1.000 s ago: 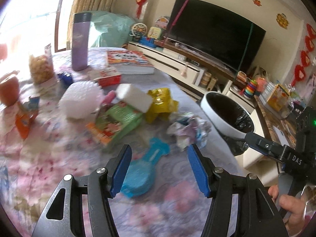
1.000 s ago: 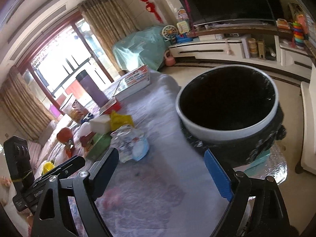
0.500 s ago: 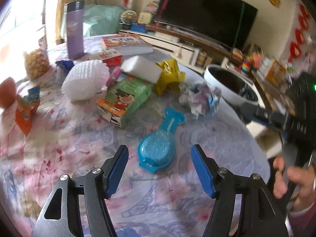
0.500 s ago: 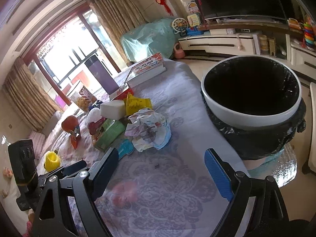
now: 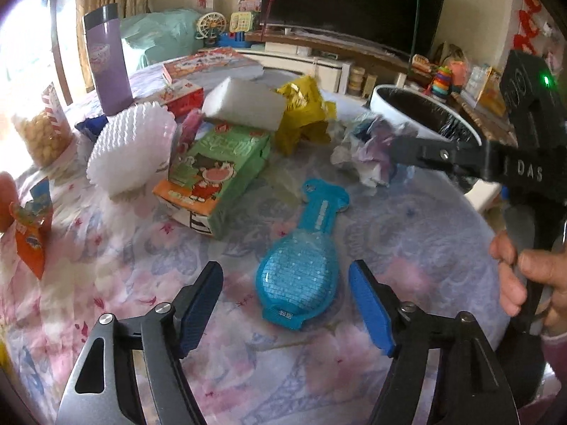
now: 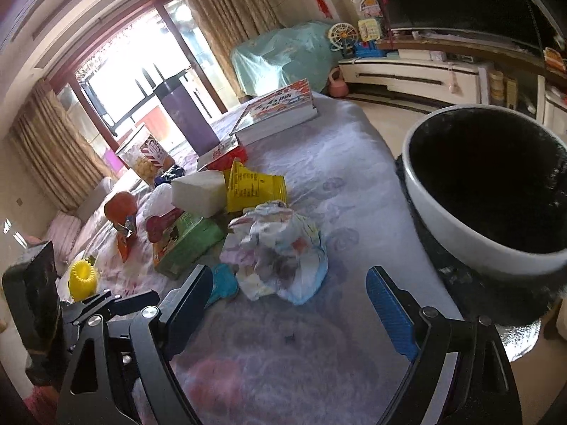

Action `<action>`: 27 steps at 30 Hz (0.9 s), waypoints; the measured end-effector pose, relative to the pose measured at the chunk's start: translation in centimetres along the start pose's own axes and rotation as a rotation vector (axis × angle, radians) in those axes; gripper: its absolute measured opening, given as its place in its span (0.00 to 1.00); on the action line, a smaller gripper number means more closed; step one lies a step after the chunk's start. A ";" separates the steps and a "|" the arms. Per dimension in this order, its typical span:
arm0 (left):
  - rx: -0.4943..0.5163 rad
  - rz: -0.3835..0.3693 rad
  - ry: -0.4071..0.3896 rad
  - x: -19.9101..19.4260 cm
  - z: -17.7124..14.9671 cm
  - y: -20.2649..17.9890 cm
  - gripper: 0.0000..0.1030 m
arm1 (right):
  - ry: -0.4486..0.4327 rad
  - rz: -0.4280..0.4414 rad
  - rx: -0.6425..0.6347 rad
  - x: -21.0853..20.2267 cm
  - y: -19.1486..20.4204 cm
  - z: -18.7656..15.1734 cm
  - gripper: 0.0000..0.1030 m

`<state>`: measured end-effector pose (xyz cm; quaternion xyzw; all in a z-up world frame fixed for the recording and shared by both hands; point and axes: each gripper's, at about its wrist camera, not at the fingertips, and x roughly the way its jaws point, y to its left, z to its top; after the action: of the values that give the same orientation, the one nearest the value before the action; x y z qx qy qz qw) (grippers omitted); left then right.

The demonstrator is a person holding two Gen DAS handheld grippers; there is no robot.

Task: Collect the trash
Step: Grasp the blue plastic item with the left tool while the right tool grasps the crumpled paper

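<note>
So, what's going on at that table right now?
Left gripper jaws closing around blue packet, no contact. Right gripper jaws closing, empty, facing crumpled wrapper. Bin beside table, nothing in the way.

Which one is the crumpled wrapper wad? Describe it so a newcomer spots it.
Start at the black-lined trash bin beside the table. On the cloth next to it lies the crumpled wrapper wad. Unlike the neighbouring yellow packet and green carton, it is a pale, balled-up, shapeless bundle.

White-rimmed black-lined bin [image 6: 471, 233] cut by right edge; blue blister pack [image 6: 221, 283] half hidden behind finger; print on green carton [image 5: 219, 166] blurred.
</note>
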<state>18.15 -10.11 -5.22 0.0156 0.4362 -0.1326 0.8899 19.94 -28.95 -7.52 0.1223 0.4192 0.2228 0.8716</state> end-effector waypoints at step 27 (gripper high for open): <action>-0.093 -0.092 -0.081 -0.8 -0.1 -1.8 0.44 | -0.077 -0.026 0.057 -5.5 -2.0 -2.1 0.30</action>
<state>17.17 -11.67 -4.49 -0.0514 0.4061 -0.1534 0.8994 15.79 -33.31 -5.91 0.1500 0.3931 0.1945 0.8861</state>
